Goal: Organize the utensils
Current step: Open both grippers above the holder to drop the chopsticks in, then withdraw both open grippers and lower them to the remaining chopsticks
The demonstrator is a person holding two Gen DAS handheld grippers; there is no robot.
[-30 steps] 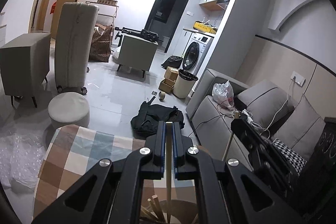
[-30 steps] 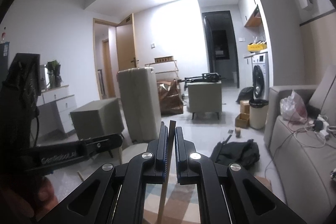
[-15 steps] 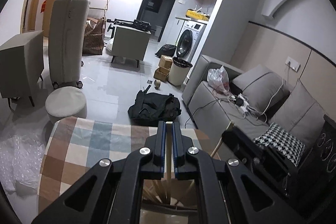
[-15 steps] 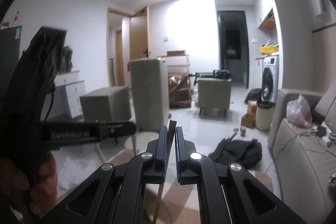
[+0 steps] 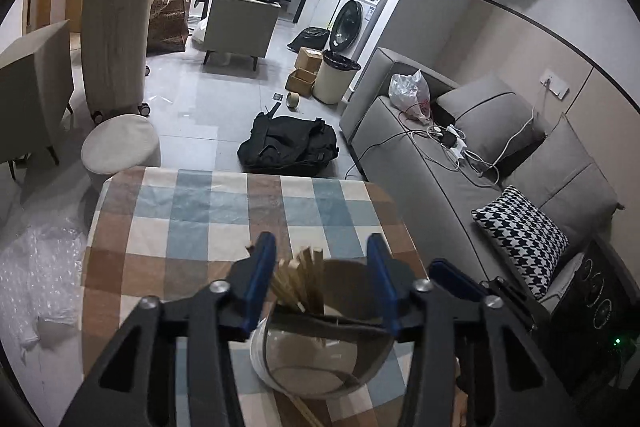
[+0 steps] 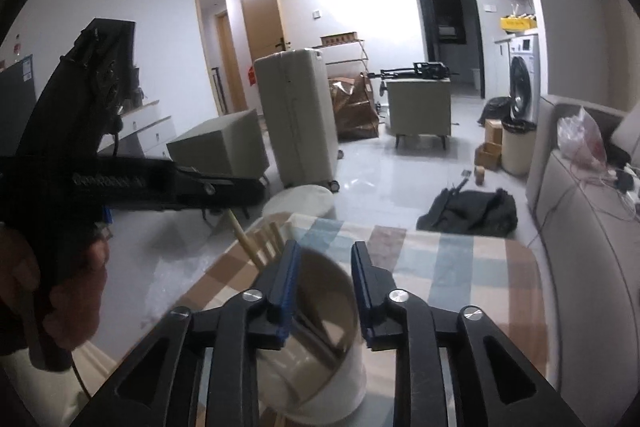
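A white round holder cup (image 5: pixel 320 359) stands on the checked tablecloth (image 5: pixel 224 223) and holds several wooden chopsticks (image 5: pixel 300 279) that lean to its left side. My left gripper (image 5: pixel 320 267) is open and empty, its jaws wide apart just above the cup's rim. In the right wrist view the same cup (image 6: pixel 320 359) sits under my right gripper (image 6: pixel 322 275), which is open and empty, with chopstick ends (image 6: pixel 256 243) sticking out at the cup's left. The left gripper's body (image 6: pixel 120 183) crosses the left side of that view.
The table's far edge (image 5: pixel 240 175) is close ahead. Beyond it are a black bag (image 5: pixel 288 147) on the floor, a round stool (image 5: pixel 120 147) and a grey sofa (image 5: pixel 460 187) to the right. Bubble wrap (image 5: pixel 40 267) lies on the floor at left.
Both grippers were shut on a wooden chopstick each; both have opened and the chopsticks are now in the cup. Both views have tilted down toward the table.
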